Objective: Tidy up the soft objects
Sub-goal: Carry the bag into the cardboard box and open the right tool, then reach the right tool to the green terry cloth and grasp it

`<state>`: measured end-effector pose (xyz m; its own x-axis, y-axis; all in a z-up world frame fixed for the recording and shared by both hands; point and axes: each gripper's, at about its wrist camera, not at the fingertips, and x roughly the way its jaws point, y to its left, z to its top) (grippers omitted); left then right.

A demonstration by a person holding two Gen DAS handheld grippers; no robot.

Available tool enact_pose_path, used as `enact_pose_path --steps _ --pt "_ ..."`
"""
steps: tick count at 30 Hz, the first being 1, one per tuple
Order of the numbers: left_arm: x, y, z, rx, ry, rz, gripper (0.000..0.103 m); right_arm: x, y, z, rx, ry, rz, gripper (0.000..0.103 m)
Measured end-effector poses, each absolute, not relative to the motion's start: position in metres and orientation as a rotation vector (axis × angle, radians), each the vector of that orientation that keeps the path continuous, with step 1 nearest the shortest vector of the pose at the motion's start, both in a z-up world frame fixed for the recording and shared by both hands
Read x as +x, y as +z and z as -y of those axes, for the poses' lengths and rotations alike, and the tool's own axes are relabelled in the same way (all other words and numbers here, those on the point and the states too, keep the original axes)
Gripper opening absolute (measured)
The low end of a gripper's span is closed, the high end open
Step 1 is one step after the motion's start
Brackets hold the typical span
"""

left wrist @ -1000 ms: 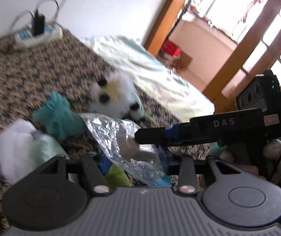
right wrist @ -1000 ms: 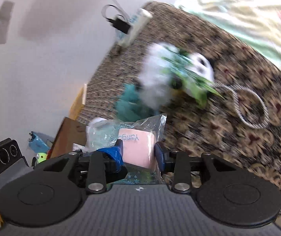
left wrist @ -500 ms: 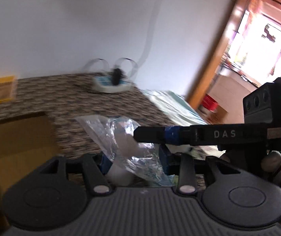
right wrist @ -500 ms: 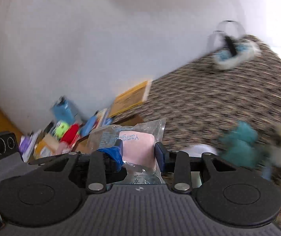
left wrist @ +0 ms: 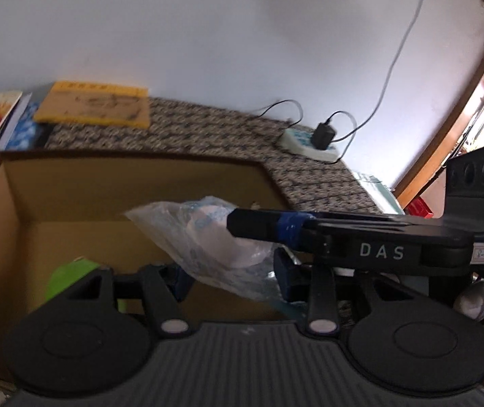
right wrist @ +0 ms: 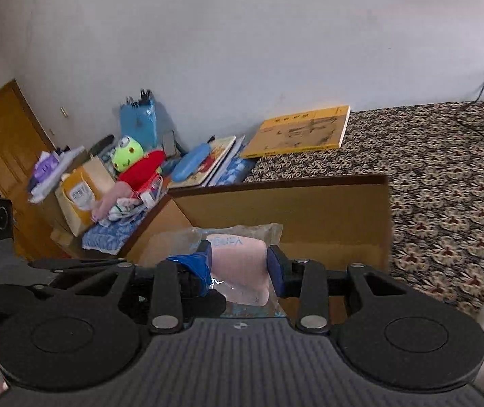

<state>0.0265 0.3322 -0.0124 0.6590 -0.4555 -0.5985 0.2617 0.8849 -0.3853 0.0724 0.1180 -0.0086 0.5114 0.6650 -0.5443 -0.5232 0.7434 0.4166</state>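
Both grippers clamp one plastic-wrapped pink soft item (right wrist: 238, 264) above the open cardboard box (right wrist: 309, 203). Only the left view shows the right gripper (left wrist: 242, 227) crossing in, and something green (left wrist: 72, 274) on the box floor; only the right view shows clutter with a frog plush (right wrist: 128, 152) past the box's left wall. The left gripper (left wrist: 231, 271) pinches the wrap's edge.

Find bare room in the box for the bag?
Open cardboard box: brown floor bare from its back wall toward the bag; a green thing fills the near left corner. Patterned cloth right of the box is bare. Left shelf clutter is crowded.
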Motion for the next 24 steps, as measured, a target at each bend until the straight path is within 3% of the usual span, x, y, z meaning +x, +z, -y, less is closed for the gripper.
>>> enact_pose_path --steps 10,12,13,14,15,24 --pt "0.044 -0.051 -0.357 -0.221 -0.338 -0.898 0.038 0.077 -0.039 -0.154 0.194 0.630 -0.864 0.019" --pt "0.043 -0.050 -0.362 -0.202 -0.314 -0.904 0.042 0.073 -0.036 -0.151 0.214 0.600 -0.853 0.019" --pt "0.042 -0.047 -0.364 -0.196 -0.302 -0.900 0.050 0.071 -0.034 -0.149 0.218 0.586 -0.849 0.019" --pt "0.042 -0.042 -0.365 -0.186 -0.284 -0.894 0.066 0.069 -0.031 -0.147 0.217 0.574 -0.843 0.019" --pt "0.042 -0.037 -0.365 -0.170 -0.260 -0.885 0.069 0.067 -0.028 -0.145 0.210 0.558 -0.832 0.019" --pt "0.038 -0.004 -0.335 -0.034 -0.188 -0.840 0.070 0.047 0.002 -0.119 0.147 0.402 -0.725 0.020"
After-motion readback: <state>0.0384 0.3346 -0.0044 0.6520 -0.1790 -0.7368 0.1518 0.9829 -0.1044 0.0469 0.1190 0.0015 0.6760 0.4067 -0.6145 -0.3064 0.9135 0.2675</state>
